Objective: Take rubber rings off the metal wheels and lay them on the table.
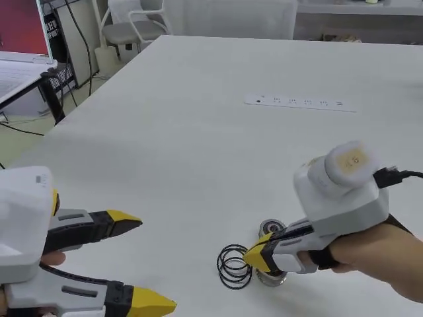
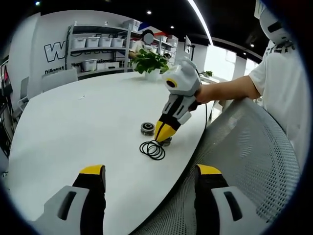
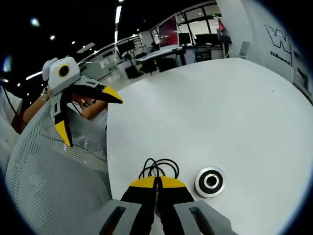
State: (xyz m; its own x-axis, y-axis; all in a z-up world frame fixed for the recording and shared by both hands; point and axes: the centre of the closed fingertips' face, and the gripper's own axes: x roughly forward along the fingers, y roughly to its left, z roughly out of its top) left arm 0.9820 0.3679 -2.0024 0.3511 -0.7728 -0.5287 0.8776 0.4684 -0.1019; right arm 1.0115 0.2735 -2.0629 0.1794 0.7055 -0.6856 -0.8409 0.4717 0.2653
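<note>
The wall beyond the white table (image 1: 198, 132) bears a big letter W (image 2: 51, 50) (the smaller line under it is too blurred to read). The left gripper (image 1: 142, 264) hangs at the near edge with its jaws spread wide, and the right gripper (image 1: 254, 257) has its yellow tips pressed together. A metal wheel (image 3: 210, 182) lies flat, bore upward, just beside the black rubber rings (image 1: 234, 266), which lie flat and overlapping on the table at those tips.

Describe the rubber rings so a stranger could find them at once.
On the white table, find the right gripper near the person's edge. Just left of its yellow tips lies a loose heap of thin black rings, flat loops, unlike the chunky metal wheel beside them.
</note>
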